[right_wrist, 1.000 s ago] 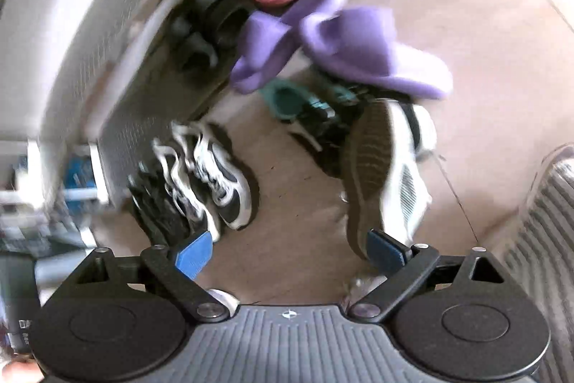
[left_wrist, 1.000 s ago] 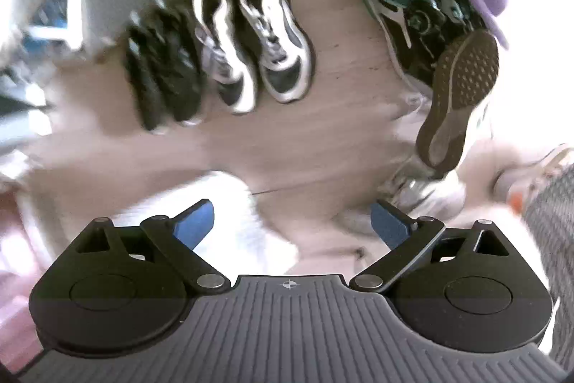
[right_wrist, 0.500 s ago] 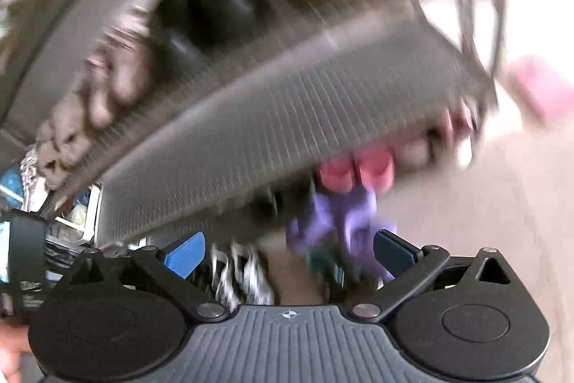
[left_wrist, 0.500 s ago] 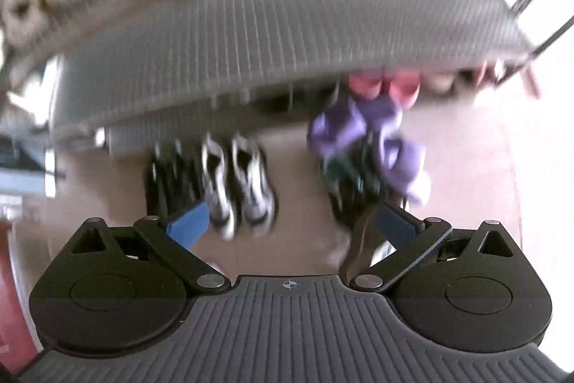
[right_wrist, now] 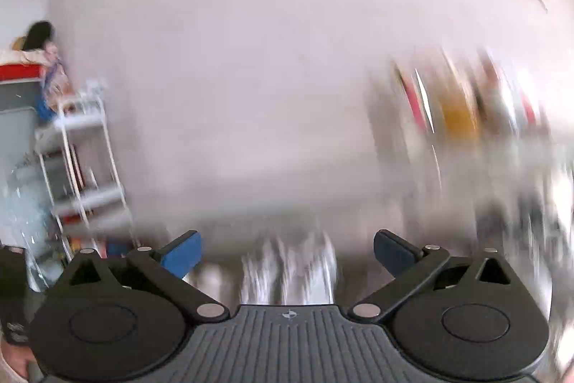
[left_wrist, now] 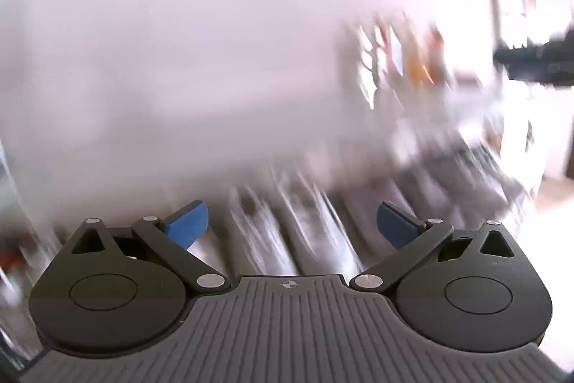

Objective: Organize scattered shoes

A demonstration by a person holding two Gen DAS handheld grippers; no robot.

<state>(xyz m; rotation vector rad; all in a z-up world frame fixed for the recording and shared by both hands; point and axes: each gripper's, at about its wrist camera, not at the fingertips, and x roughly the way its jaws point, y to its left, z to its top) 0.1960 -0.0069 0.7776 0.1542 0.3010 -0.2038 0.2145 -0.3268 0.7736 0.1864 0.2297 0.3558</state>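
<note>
Both my views are smeared with blur, so I can tell little beyond my own tongs. My left gripper (left_wrist: 292,225) has its blue pads (left_wrist: 188,224) spread wide, with nothing between them. My right gripper (right_wrist: 287,255) is spread just as wide, its pads (right_wrist: 181,255) bare, pinching nothing.

Ahead of both is a pale wall (left_wrist: 179,42) that fills most of each view. Low down, just past my left pads, grey and white streaks (left_wrist: 297,225) run in bands; I cannot tell what they are. The same kind of streaks (right_wrist: 287,271) sit between my right pads, at the bottom of that view. As for the shoes, I cannot make out a single one in either view; the blur is too heavy to say whether those streaks are shoes or a rack.

To the right in both views are smeared patches of red, orange and white (right_wrist: 459,110), too blurred to name. At the far left of my right view stands a white shelf unit (right_wrist: 79,160) with a red-topped thing (right_wrist: 19,72) above it, the only sharp parts of the room
</note>
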